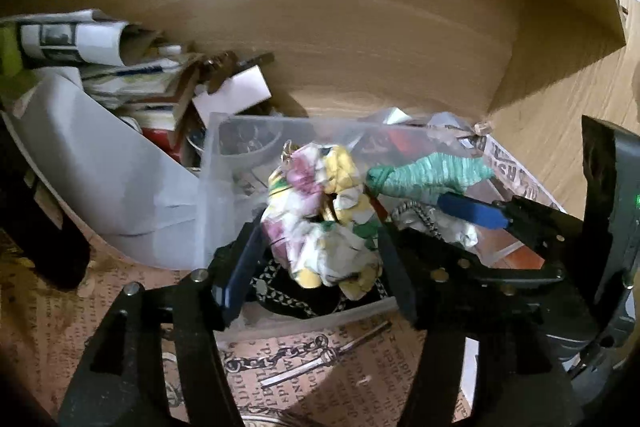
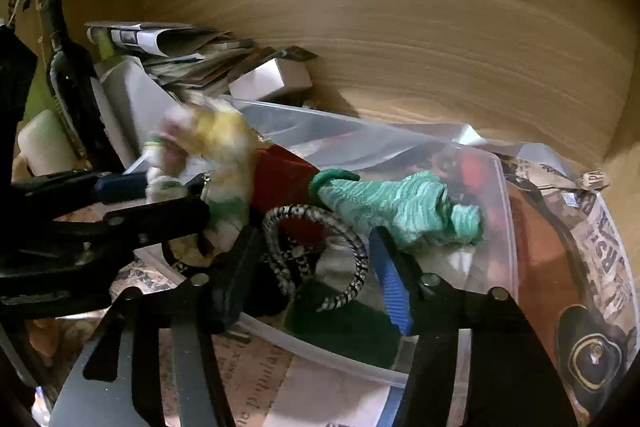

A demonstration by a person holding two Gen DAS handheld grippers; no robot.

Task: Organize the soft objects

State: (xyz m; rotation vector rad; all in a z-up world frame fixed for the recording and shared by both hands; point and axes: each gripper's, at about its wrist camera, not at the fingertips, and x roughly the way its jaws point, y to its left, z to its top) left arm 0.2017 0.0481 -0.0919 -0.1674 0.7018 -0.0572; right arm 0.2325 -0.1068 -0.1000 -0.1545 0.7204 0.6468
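Observation:
A clear plastic bin [image 1: 218,163] [image 2: 502,227] stands on printed paper by a wooden wall. My left gripper [image 1: 316,251] has its fingers wide apart around a crumpled floral cloth [image 1: 324,227] over the bin; whether the pads press it is unclear. That cloth looks blurred in the right wrist view [image 2: 208,151], at the left gripper's tip. A green knitted piece [image 1: 424,175] [image 2: 396,207] hovers over the bin at the tip of my right gripper [image 2: 316,275], whose fingers are spread. A black-and-white cord loop [image 2: 316,259] and a red item [image 2: 284,179] lie inside.
A white curved container [image 1: 92,163] with papers and booklets [image 1: 120,67] stands left of the bin. A small white box [image 2: 272,79] lies behind it. A dark bottle [image 2: 68,83] stands at far left. The wooden wall [image 2: 440,47] carries orange and pink notes.

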